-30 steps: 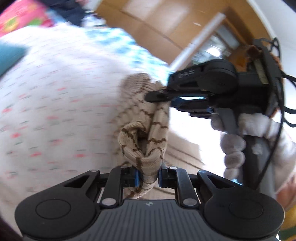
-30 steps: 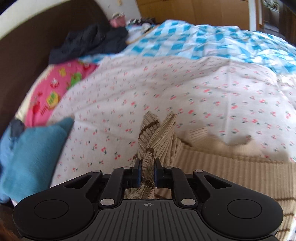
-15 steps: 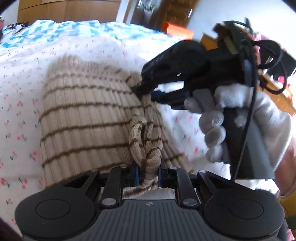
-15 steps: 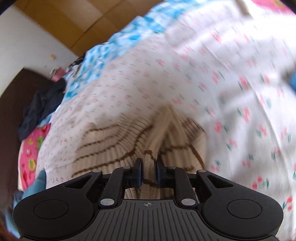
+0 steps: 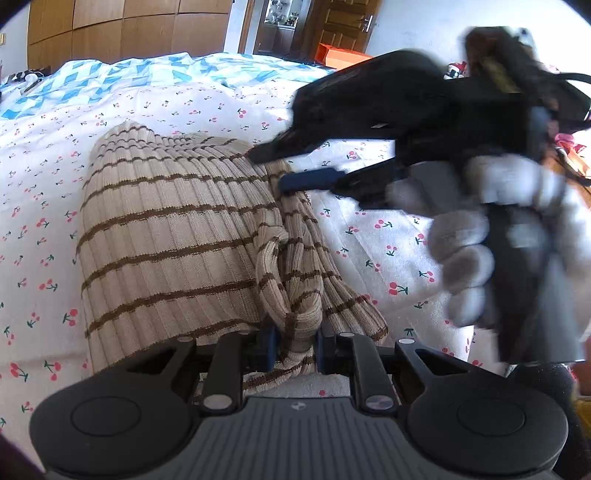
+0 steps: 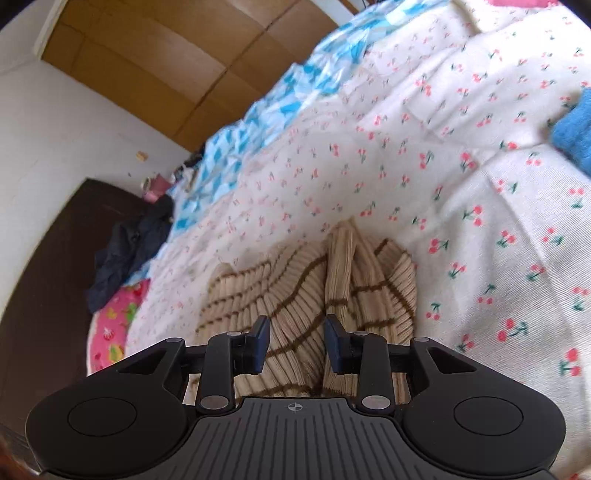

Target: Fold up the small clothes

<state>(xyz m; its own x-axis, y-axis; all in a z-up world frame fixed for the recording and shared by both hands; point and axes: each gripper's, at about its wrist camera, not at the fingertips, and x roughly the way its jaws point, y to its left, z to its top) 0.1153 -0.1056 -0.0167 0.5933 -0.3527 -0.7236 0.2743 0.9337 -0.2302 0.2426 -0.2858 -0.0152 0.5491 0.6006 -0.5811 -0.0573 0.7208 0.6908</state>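
Note:
A beige knit garment with brown stripes lies doubled over on the cherry-print sheet. My left gripper is shut on a bunched fold of it at the near edge. In the left wrist view my right gripper, held by a white-gloved hand, hovers over the garment's far right corner with its jaws apart. In the right wrist view the right gripper is opening. The garment lies under and between its fingers, and the pads are not pressing on it.
A blue-and-white checked quilt covers the far part of the bed. Dark clothes and a pink cloth lie by the brown headboard. A blue cloth sits at the right edge. Wooden wardrobes stand behind.
Both grippers swung the lifted garment over and down onto the sheet, where it now lies folded. The right gripper's jaws have parted and released the cloth; the left still clamps it.

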